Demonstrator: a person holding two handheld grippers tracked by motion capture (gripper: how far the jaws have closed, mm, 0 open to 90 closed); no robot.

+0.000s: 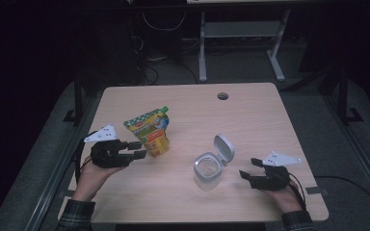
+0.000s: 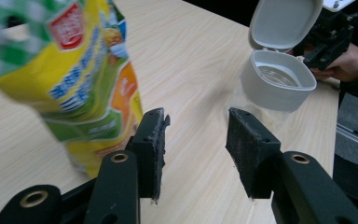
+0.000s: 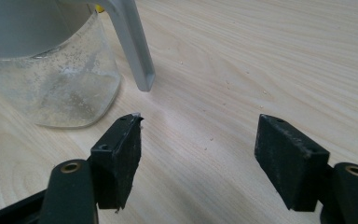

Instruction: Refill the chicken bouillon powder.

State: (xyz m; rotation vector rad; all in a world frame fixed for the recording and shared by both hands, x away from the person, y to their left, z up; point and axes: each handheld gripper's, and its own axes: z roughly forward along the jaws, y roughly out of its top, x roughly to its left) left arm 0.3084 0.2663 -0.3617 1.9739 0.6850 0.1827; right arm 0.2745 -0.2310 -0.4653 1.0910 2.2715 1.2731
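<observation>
Two things stand on your worktop, a pale wood-grain slab with rounded corners and a small round cable hole near its far edge. Toward the left edge stands a soft, glossy pouch, printed yellow, green and orange, upright with a slight lean. Nearer the middle, toward the near edge, stands a clear jar with rounded walls and a grey collar; its grey hinged lid is flipped up and open behind the mouth. In the right claw view the jar's clear wall looks dusted with fine specks or residue. Your left claw is held by your hand just left of the pouch, jaws parted and holding nothing; in the left claw view the pouch sits just beyond and beside one jaw, and whether it touches I cannot tell. Your right claw rests close to the near right corner, just right of the jar, jaws spread wide and empty, with bare wood between them. The far half of the worktop is bare, and a strip of bare wood runs between pouch and jar. Your plaid sleeves enter over the near edge.
</observation>
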